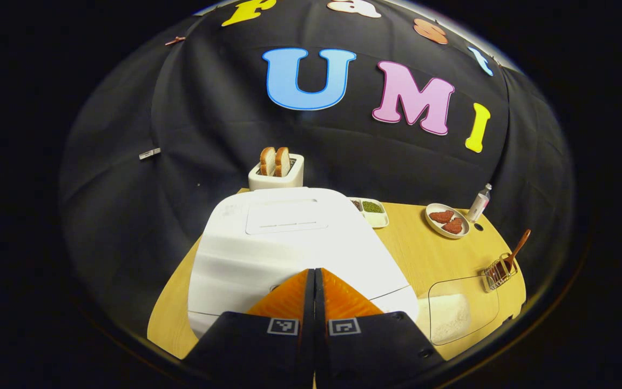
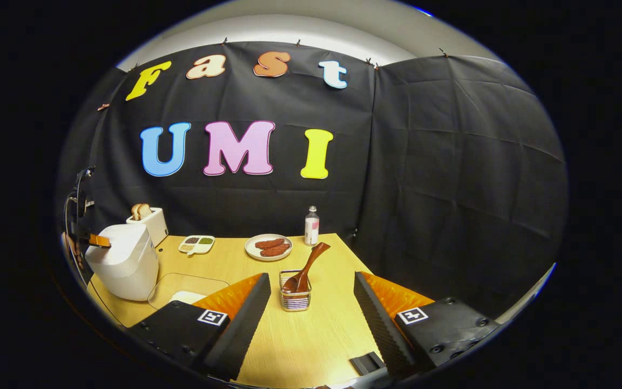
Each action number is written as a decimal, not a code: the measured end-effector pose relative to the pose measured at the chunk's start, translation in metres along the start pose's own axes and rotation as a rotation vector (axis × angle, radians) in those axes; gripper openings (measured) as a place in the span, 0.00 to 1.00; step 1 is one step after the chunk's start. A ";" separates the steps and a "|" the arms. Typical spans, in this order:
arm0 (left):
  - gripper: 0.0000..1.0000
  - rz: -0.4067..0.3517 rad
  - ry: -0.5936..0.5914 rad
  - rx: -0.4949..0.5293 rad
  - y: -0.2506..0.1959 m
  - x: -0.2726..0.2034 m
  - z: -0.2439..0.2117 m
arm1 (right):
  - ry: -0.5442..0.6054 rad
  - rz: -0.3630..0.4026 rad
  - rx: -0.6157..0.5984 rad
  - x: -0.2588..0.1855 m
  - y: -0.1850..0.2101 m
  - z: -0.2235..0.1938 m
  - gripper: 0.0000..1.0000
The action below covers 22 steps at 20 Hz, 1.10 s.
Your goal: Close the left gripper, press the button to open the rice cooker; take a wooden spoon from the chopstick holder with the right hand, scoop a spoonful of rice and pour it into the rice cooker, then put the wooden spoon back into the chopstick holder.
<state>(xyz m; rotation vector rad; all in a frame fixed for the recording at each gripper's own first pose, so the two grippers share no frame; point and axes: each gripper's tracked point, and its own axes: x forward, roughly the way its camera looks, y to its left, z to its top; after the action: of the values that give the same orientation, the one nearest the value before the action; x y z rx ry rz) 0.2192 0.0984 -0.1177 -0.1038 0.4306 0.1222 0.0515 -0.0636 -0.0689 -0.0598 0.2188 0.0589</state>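
Observation:
The white rice cooker stands with its lid down, close in front of my left gripper. That gripper is shut, fingertips together over the cooker's front edge, with nothing held. In the right gripper view the same cooker is at the far left with the left gripper at its top. A wooden spoon leans in the wire chopstick holder, just ahead of my open right gripper. A clear container of rice sits right of the cooker, and the chopstick holder stands beyond it.
A toaster with two bread slices stands behind the cooker. A divided dish of beans, a plate of reddish-brown pieces and a small bottle line the table's back. The table edge is right of the holder.

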 end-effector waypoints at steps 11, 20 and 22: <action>0.06 0.054 -0.295 0.137 -0.034 -0.070 0.112 | -0.046 0.027 -0.045 0.018 -0.009 0.014 0.98; 0.06 -0.154 -0.435 0.026 -0.140 -0.161 0.098 | -0.031 0.049 0.018 0.064 -0.024 0.023 0.98; 0.07 -0.181 -0.443 0.070 -0.170 -0.170 0.083 | -0.017 0.068 0.042 0.079 -0.027 0.023 0.98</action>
<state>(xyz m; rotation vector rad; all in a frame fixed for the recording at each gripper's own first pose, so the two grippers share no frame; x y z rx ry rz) 0.1232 -0.0753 0.0415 -0.0444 -0.0176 -0.0491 0.1350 -0.0852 -0.0622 -0.0099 0.2049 0.1220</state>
